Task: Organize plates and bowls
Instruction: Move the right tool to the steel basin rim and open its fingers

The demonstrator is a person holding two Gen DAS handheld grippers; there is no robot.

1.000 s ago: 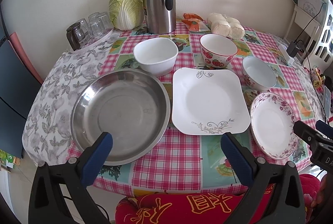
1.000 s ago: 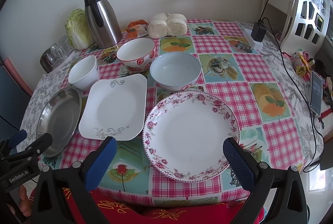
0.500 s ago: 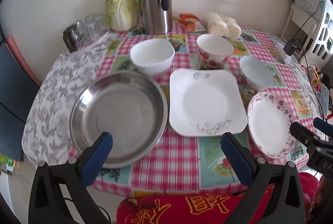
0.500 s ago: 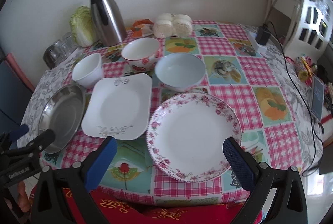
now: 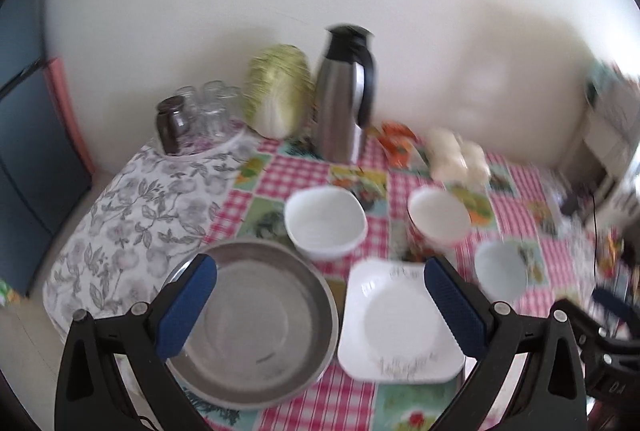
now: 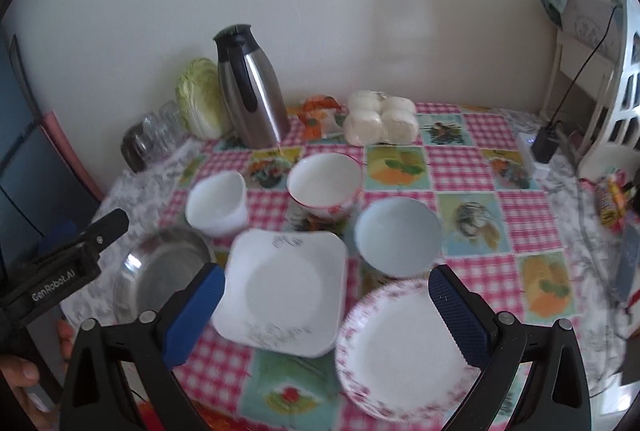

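Observation:
A steel round pan point(image 5: 256, 327) point(image 6: 160, 271) lies at the table's front left. Beside it sits a white square plate point(image 5: 400, 327) point(image 6: 284, 291), then a pink-flowered round plate point(image 6: 404, 347) at the front right. Behind them stand a white bowl point(image 5: 325, 221) point(image 6: 218, 205), a strawberry-patterned bowl point(image 5: 438, 221) point(image 6: 324, 185) and a pale blue bowl point(image 5: 500, 271) point(image 6: 398, 235). My left gripper point(image 5: 320, 305) hangs open above the pan and square plate, holding nothing. My right gripper point(image 6: 322, 305) is open above the square and flowered plates. The left view is blurred.
At the back stand a steel thermos point(image 6: 250, 87), a cabbage point(image 6: 200, 95), upturned glasses point(image 5: 200, 111), a bag of white buns point(image 6: 380, 119) and an orange packet point(image 6: 318, 111). A white shelf with a charger cable point(image 6: 588, 71) is on the right. A hand point(image 6: 24, 379) holds the left gripper.
Both grippers have drawn back and tilted up, so the dishes sit lower and smaller in both views. Both stay open. No dish has moved.

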